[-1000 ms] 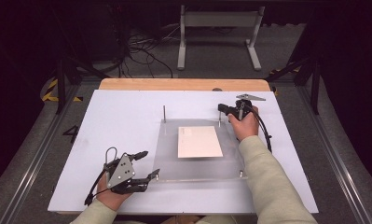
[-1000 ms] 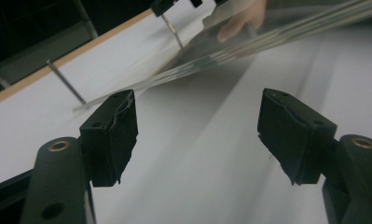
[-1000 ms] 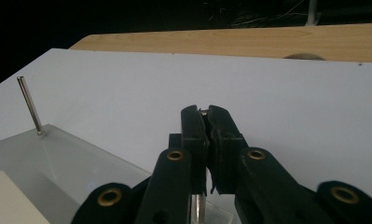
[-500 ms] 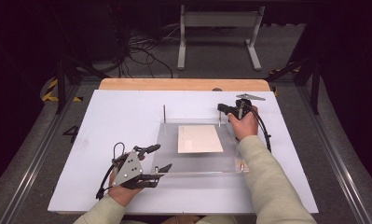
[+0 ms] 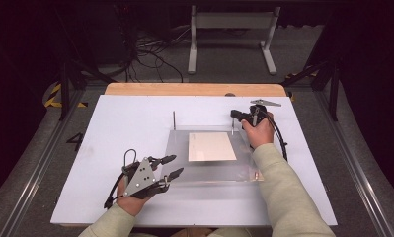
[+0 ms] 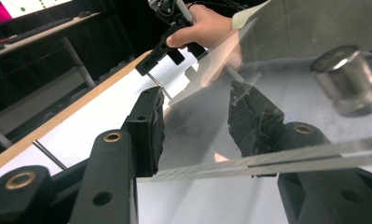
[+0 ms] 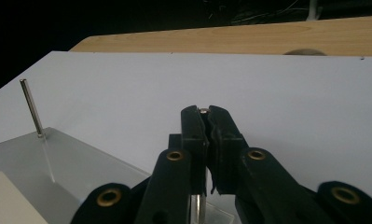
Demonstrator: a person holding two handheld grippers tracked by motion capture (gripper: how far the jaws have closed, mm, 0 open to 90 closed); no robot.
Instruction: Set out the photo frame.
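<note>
**Clear sheet gripped at near-left corner, far-right pin clamped**

A white board (image 5: 110, 148) covers most of the table, with a strip of wooden tabletop (image 5: 194, 89) showing along its far edge. A dark floor with cables and a grey metal stand (image 5: 231, 37) lies beyond.

A clear plastic sheet (image 5: 209, 170) rests at the middle of the board. It is rectangular, and a white card (image 5: 212, 146) lies on its centre. Two thin metal pins stand upright at its far corners: the left pin (image 5: 174, 120) stands free, and the right pin (image 5: 232, 127) is held. In the left gripper view, a short metal cylinder (image 6: 344, 79) is visible at another corner of the sheet.

The left gripper (image 5: 171, 167) sits at the near-left corner of the sheet, pointing toward the far right. Its jaws have just been closing. The left gripper view shows the sheet edge between the jaws, one pad above the plastic and the other seen through it from below. Both pads meet the sheet.

The right gripper (image 5: 235, 115) is at the far-right corner of the sheet, held from the right by a hand (image 5: 257, 132) in a pale sleeve. The right gripper view shows its jaws closed narrow on the top of the right pin (image 7: 203, 111), whose metal tip sits between the pads.
</note>
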